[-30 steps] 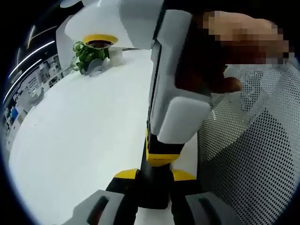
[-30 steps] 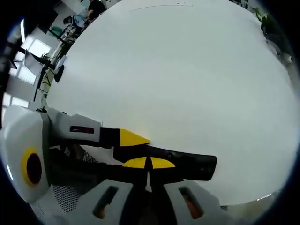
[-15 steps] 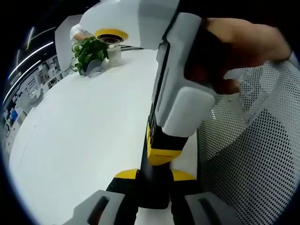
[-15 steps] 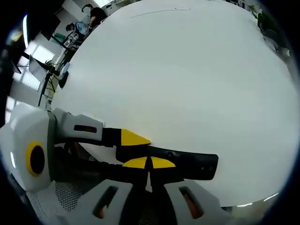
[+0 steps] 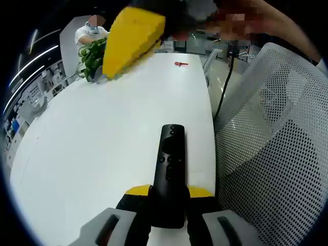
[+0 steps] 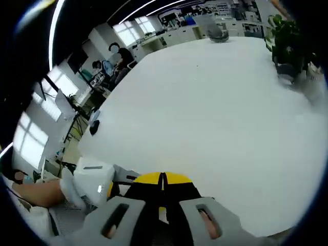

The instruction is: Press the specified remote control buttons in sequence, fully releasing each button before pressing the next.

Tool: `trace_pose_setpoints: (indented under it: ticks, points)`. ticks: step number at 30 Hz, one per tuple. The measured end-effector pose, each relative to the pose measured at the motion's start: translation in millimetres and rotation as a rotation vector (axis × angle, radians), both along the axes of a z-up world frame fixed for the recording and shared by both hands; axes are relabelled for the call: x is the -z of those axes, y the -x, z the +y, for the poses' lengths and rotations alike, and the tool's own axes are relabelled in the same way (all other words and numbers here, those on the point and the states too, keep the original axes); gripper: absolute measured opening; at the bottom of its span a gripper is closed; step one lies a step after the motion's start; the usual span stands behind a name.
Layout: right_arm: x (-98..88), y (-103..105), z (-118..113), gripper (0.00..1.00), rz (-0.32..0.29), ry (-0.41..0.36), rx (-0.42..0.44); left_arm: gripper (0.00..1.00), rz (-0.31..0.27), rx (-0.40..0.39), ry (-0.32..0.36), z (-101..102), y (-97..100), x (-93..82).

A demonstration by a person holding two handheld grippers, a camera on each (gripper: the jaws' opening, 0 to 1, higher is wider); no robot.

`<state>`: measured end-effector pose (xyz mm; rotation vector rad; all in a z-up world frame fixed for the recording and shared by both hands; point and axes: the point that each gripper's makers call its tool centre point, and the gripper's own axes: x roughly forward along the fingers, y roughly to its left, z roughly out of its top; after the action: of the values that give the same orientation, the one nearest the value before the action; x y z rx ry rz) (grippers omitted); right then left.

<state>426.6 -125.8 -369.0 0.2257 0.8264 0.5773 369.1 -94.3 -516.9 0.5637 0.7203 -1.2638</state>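
A black remote control [image 5: 170, 159] lies lengthwise along the white table [image 5: 92, 154], buttons up. Its near end sits between the yellow-tipped jaws of my left gripper [image 5: 169, 192], which is shut on it. High above the remote's far end hangs the right gripper's yellow fingertip [image 5: 132, 37], clear of the remote. In the right gripper view, my right gripper [image 6: 163, 179] has its yellow tips pressed together with nothing between them. The left gripper's white body [image 6: 89, 179] shows at lower left, held by a hand [image 6: 36, 192].
A potted plant [image 5: 92, 59] stands at the table's far left, and the plant [image 6: 287, 46] also appears at the right gripper view's upper right. A small red item [image 5: 181, 64] lies far down the table. A white mesh chair [image 5: 266, 154] and a black cable [image 5: 224, 87] are to the right.
The right gripper has lifted off the remote and pulled up and away, uncovering the remote's buttons. The right gripper view has tilted up toward the room. The left gripper holds still.
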Motion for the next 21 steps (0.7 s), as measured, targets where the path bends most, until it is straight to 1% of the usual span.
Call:
trace_pose_setpoints:
  ticks: [2,3,4,5,7,9,10,12,13,14,16,18,20,21]
  points:
    - [-18.5,-1.3,-4.4,0.00,-0.063,-0.027,0.013,0.25,0.001,0.000,-0.002,0.0,0.2,0.0]
    - [-29.9,-2.2,-8.7,0.00,-0.105,-0.037,0.026,0.25,0.001,0.000,-0.002,0.0,0.1,0.0]
    - [-37.1,-2.0,-11.8,0.00,-0.134,-0.038,0.032,0.25,0.001,0.000,-0.003,0.0,0.1,0.0]
    - [-46.5,-2.3,-17.3,0.00,-0.178,-0.031,0.042,0.25,0.001,0.000,-0.003,0.0,0.1,0.0]
    - [-55.6,-2.0,-28.3,0.01,-0.230,-0.001,0.060,0.25,0.001,0.000,-0.003,0.0,0.0,0.0]
    - [-59.0,4.4,-35.6,0.06,-0.220,0.001,0.070,0.25,0.001,0.000,-0.004,-0.1,0.0,0.0]
    - [-62.2,5.5,-38.8,0.07,-0.232,-0.008,0.085,0.25,0.001,0.001,-0.005,-0.1,0.0,0.0]
    - [-73.6,8.0,-46.6,0.09,-0.271,-0.053,0.129,0.25,0.001,0.000,-0.006,-0.1,-0.1,0.0]
    - [-77.1,10.1,-49.1,0.11,-0.281,-0.065,0.139,0.25,0.002,0.000,-0.006,-0.1,-0.2,0.0]
    - [-81.9,12.5,-53.5,0.14,-0.312,-0.069,0.158,0.25,0.002,0.000,-0.006,0.0,-0.2,0.0]
    - [-86.8,17.0,-62.0,0.26,-0.365,-0.045,0.189,0.25,0.003,-0.001,-0.006,0.0,-0.2,0.0]
    - [-87.3,21.7,-67.7,0.34,-0.394,-0.017,0.204,0.25,0.002,-0.001,-0.005,-0.1,-0.3,-0.1]
    - [-80.9,26.9,-80.4,0.38,-0.394,0.043,0.245,0.25,0.002,-0.001,-0.005,-0.2,-0.3,-0.1]
    - [-78.2,29.4,-86.9,0.39,-0.411,0.074,0.264,0.25,0.003,-0.001,-0.005,-0.2,-0.3,-0.1]
